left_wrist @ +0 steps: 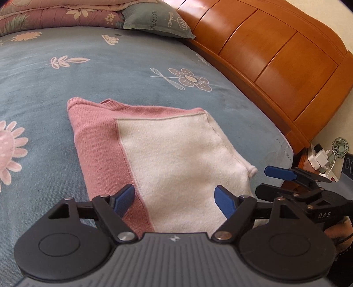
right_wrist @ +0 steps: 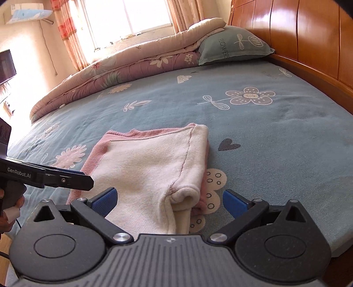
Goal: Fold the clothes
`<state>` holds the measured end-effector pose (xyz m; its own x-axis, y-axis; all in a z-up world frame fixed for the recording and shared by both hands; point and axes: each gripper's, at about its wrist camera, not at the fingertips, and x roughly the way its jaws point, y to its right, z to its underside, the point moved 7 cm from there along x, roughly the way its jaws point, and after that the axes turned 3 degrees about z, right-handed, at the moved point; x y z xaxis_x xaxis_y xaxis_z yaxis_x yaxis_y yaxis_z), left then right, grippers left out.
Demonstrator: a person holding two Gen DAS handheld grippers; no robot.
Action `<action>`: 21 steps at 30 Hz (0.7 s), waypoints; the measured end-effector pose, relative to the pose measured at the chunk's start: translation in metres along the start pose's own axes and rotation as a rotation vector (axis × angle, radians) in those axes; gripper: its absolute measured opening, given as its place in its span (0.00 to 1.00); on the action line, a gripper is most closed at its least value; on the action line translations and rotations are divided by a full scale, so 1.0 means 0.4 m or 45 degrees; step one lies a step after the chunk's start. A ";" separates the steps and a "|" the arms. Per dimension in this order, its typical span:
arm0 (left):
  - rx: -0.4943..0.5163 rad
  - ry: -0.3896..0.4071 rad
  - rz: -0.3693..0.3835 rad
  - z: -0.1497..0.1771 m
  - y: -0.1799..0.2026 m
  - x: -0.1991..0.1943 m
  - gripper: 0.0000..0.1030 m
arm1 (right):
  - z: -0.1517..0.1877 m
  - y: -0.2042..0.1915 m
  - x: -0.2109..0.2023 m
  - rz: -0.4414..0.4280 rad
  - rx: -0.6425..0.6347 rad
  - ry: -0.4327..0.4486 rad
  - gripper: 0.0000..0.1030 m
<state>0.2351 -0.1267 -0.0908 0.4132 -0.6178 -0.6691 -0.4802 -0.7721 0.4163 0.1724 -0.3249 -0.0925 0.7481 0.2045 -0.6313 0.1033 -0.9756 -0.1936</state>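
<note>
The setting is a bedroom in a home. A bed with a blue floral sheet (right_wrist: 275, 141) fills most of both views, backed by a curved orange-brown wooden headboard (left_wrist: 275, 59). A grey-green pillow (right_wrist: 233, 45) printed "FLOWERS" lies against the headboard, beside a folded pink and mauve floral quilt (right_wrist: 123, 66). Behind the bed, a bright window (right_wrist: 128, 15) is framed by patterned curtains (right_wrist: 66, 33). A wall-mounted air conditioner (right_wrist: 28, 12) and a dark screen (right_wrist: 6, 66) occupy the far wall.

Both my wrist views: low, close, facing 12 o'clock; shared: folded pink-and-white knit sweater (left_wrist: 167, 154) (right_wrist: 154, 172), blue floral bedsheet (left_wrist: 66, 88) (right_wrist: 275, 143).
</note>
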 end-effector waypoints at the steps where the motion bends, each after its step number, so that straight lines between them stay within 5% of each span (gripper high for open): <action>1: -0.006 -0.002 -0.013 0.004 0.000 -0.005 0.77 | 0.005 -0.011 -0.006 0.003 -0.028 -0.007 1.00; 7: -0.039 -0.011 -0.088 0.026 0.000 -0.033 0.79 | 0.046 -0.128 -0.064 -0.203 -0.191 -0.010 1.00; 14: -0.066 -0.009 -0.136 0.049 0.002 -0.061 0.79 | 0.126 -0.148 -0.011 -0.179 -0.240 -0.170 1.00; 21: -0.058 0.002 -0.207 0.046 -0.009 -0.089 0.81 | 0.095 -0.213 -0.027 -0.302 -0.251 -0.146 1.00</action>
<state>0.2077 -0.0992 -0.0796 0.4835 -0.4846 -0.7290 -0.3715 -0.8676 0.3304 0.1303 -0.2410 -0.0976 0.6105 0.4248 -0.6685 0.3993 -0.8940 -0.2035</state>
